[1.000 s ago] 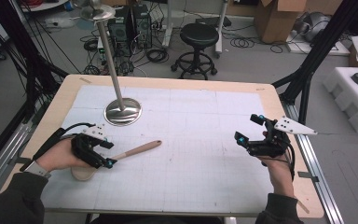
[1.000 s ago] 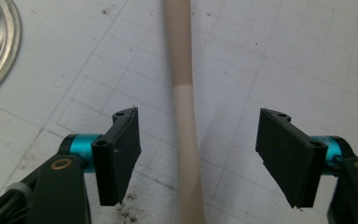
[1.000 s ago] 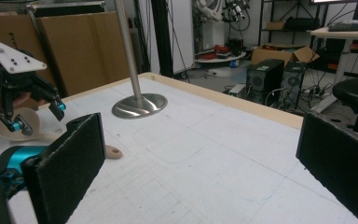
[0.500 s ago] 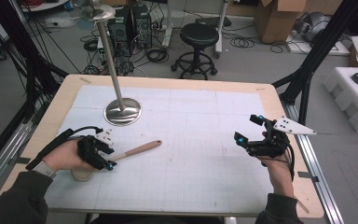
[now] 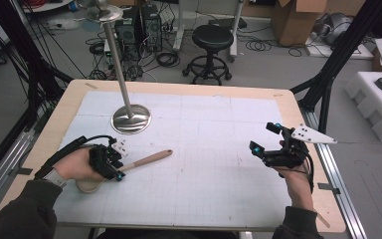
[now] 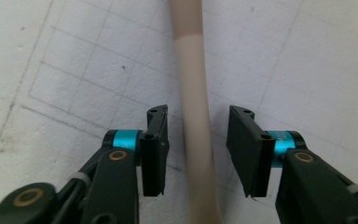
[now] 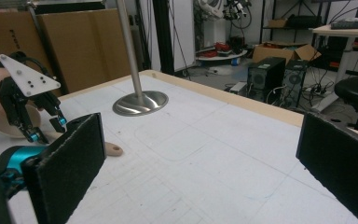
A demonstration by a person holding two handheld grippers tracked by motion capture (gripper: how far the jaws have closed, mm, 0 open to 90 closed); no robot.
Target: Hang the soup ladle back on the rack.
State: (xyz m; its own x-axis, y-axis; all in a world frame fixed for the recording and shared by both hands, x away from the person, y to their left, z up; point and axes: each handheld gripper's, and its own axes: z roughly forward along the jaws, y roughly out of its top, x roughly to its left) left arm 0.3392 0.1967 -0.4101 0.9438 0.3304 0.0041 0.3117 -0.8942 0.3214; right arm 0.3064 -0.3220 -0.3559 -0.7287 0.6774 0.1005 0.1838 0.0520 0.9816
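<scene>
On the table: 1 wooden spoon (image 5: 146, 160), 1 metal stand (image 5: 131, 118) w/ round base, 1 white grid mat (image 5: 204, 149); 2 handheld grippers, i.e. left gripper (image 5: 115, 167) & right gripper (image 5: 264, 141); beyond the table, 1 black stool (image 5: 210, 37).

We look down our left gripper (image 6: 198, 149) at a pale beige rod-like wooden handle (image 6: 193, 102) lying on the white gridded mat (image 6: 70, 84). Our two black jaws have just been closing and flank the handle, gaps showing either side.
</scene>
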